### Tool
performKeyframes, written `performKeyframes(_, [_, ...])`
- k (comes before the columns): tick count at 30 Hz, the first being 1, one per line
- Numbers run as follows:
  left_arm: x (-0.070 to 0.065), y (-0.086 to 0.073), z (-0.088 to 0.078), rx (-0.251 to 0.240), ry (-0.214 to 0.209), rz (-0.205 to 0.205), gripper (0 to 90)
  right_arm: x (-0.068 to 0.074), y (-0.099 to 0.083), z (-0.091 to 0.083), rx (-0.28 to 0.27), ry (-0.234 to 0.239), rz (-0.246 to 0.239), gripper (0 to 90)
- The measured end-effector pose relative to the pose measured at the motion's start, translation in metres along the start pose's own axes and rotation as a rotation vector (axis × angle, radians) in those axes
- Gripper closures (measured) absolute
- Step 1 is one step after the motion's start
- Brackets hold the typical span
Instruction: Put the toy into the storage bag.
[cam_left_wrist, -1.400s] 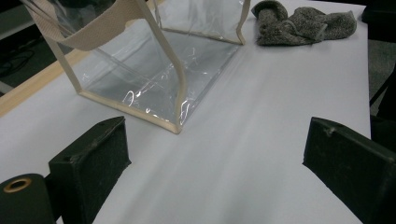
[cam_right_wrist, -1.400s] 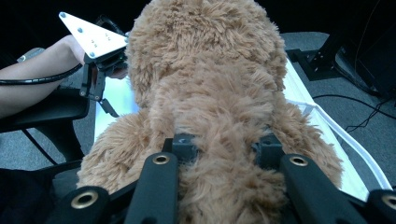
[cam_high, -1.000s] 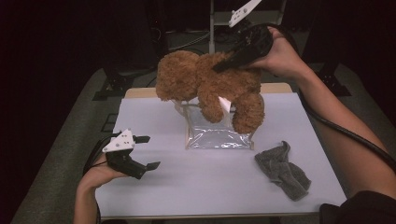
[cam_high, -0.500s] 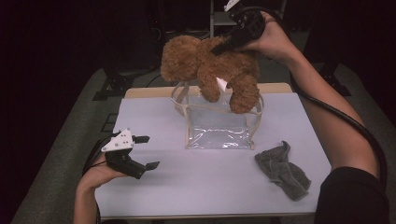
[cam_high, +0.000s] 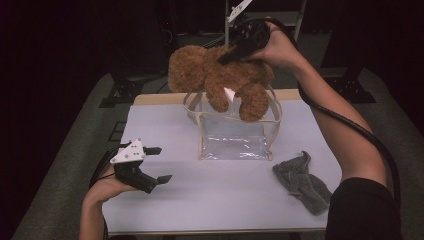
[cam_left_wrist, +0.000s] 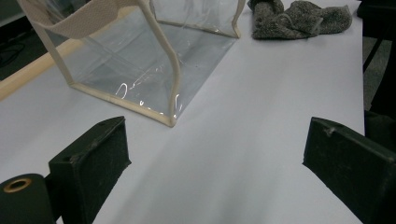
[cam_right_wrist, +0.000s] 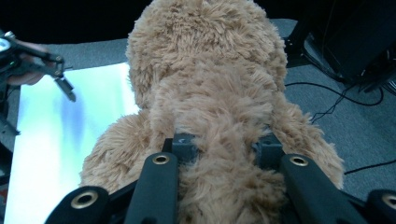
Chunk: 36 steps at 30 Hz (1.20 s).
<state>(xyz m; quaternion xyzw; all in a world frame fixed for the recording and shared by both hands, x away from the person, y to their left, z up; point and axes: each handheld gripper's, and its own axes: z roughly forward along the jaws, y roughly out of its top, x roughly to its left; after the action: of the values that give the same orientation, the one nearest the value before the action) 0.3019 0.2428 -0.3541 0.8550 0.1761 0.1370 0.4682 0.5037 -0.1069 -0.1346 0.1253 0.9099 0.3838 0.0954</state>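
We are holding the teddy bear in the air with our right gripper, its jaws pinching the plush body between them; in the right gripper view the brown fur is bulging up between both black jaws. The bear is hanging over the open top of the clear bag, its legs dipping at the rim. Our left gripper is resting on the table with jaws spread, nothing between them. A grey cloth is lying beside the bag.
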Motion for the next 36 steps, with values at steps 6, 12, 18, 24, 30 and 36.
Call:
performKeyframes(6, [-0.001, 0.000, -0.001, 0.003, -0.003, 0.003, 6.0, 0.017, -0.002, -0.001, -0.012, 0.027, -0.008, 68.5])
performKeyframes(12, [-0.002, 0.001, 0.000, 0.005, -0.006, 0.004, 6.0, 0.016, -0.010, 0.005, -0.009, 0.048, 0.000, 68.5])
performKeyframes(18, [0.000, -0.001, 0.000, 0.009, -0.004, 0.002, 6.0, -0.012, -0.026, 0.009, 0.002, 0.012, 0.071, 68.5])
performKeyframes(24, [0.000, -0.001, 0.001, 0.015, -0.008, 0.000, 6.0, -0.030, -0.036, 0.007, -0.013, -0.021, 0.116, 68.5])
performKeyframes(30, [-0.001, -0.001, -0.001, 0.018, -0.005, 0.010, 6.0, -0.015, -0.043, 0.015, 0.007, 0.004, 0.095, 68.4])
performKeyframes(36, [-0.002, 0.000, -0.002, 0.018, -0.006, 0.014, 6.0, -0.004, -0.063, 0.020, 0.016, 0.026, 0.099, 68.4])
